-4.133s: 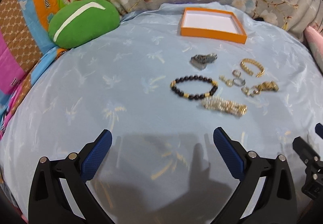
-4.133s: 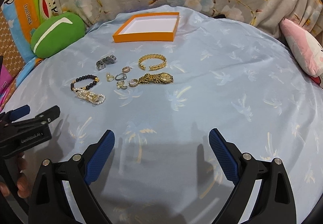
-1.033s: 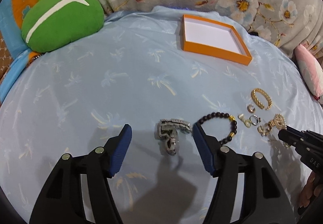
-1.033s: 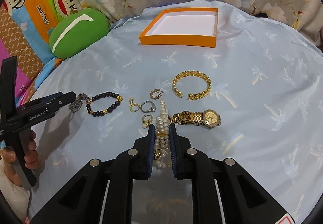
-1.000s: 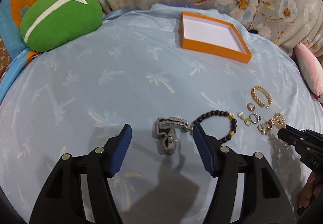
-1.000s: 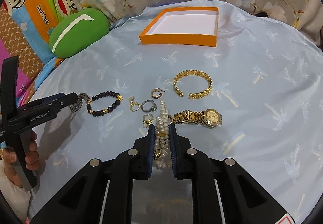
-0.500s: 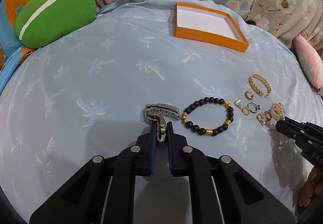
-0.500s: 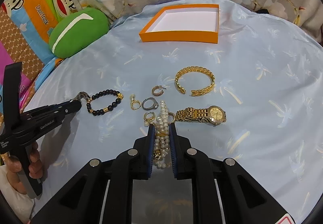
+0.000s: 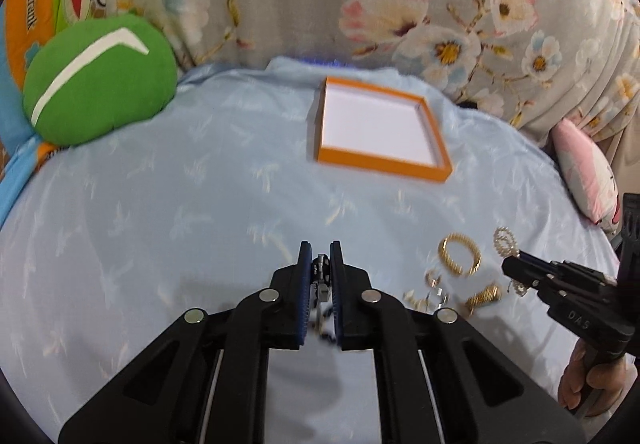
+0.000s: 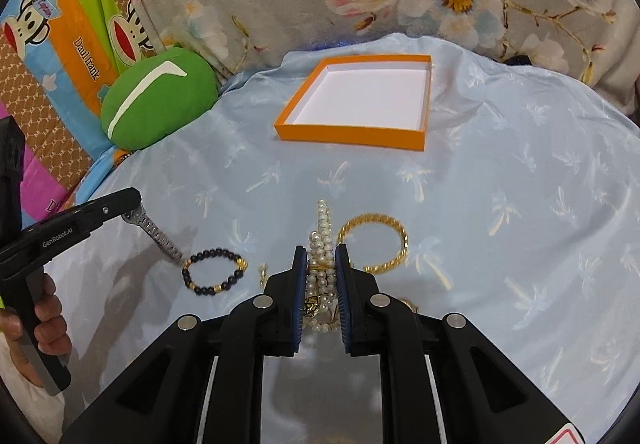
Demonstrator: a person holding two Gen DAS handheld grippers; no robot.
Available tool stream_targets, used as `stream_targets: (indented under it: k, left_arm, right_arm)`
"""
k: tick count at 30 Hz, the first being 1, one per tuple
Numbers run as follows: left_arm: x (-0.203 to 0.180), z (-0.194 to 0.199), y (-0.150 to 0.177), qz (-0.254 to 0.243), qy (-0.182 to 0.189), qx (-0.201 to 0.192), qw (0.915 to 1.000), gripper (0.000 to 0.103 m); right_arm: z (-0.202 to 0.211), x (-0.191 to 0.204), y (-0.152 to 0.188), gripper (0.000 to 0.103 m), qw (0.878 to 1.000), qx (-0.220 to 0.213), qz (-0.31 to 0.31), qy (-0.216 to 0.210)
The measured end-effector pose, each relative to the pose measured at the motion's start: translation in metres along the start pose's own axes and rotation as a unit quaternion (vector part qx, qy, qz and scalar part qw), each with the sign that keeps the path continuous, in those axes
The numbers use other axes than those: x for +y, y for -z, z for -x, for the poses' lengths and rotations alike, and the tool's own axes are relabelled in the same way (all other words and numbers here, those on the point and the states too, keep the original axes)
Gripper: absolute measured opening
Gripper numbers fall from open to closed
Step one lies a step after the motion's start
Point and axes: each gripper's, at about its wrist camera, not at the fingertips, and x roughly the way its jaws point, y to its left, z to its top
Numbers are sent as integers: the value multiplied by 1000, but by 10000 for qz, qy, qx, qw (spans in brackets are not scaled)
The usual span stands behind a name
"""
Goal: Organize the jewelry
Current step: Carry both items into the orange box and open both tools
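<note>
My left gripper (image 9: 320, 252) is shut on a silver watch (image 9: 320, 276) and holds it lifted above the blue sheet; in the right wrist view the silver watch (image 10: 158, 234) hangs from the left gripper (image 10: 134, 204). My right gripper (image 10: 321, 256) is shut on a pearl bracelet (image 10: 323, 240), also lifted. An empty orange box (image 10: 362, 100) with a white floor sits at the back; it shows in the left wrist view (image 9: 378, 128) too. A black bead bracelet (image 10: 214, 270) and a gold bangle (image 10: 376, 242) lie on the sheet below.
A green cushion (image 9: 96, 80) lies at the back left and a pink pillow (image 9: 586, 176) at the right. A floral blanket (image 9: 360, 4) runs along the back. Small rings (image 9: 434, 288) and a gold bangle (image 9: 460, 254) lie right of the left gripper.
Both grippers have lifted off the sheet with their pieces and moved forward toward the orange box. The silver watch now dangles from the left gripper.
</note>
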Motion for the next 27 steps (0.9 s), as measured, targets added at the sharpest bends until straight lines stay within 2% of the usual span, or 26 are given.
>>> stream_targets:
  k: [5,10,15,20,27]
  left_arm:
    - [-11,-28,-49,-248,-78,-318,9992,8]
    - [-26,-88,-100,-338,60,-349,9988,8]
    - [-37,-156,-137,-486,97,-326,9982,8]
    - [-47,-223,-162,-635,43,-267,9976,8]
    - [-52,-280,-175,-616,-132,-159,9979,8]
  right_arm:
    - [-26,-18,-52,13,9999,-127,57,38]
    - [-70,-44,-105,13,9997,-178,6,148]
    - [-123,-70,-150,13,9996,-92,-97,252]
    - [-175,-83,-177,13,9991,55,18,420]
    - [-218,-101,-190,13,9985,230,-20,497]
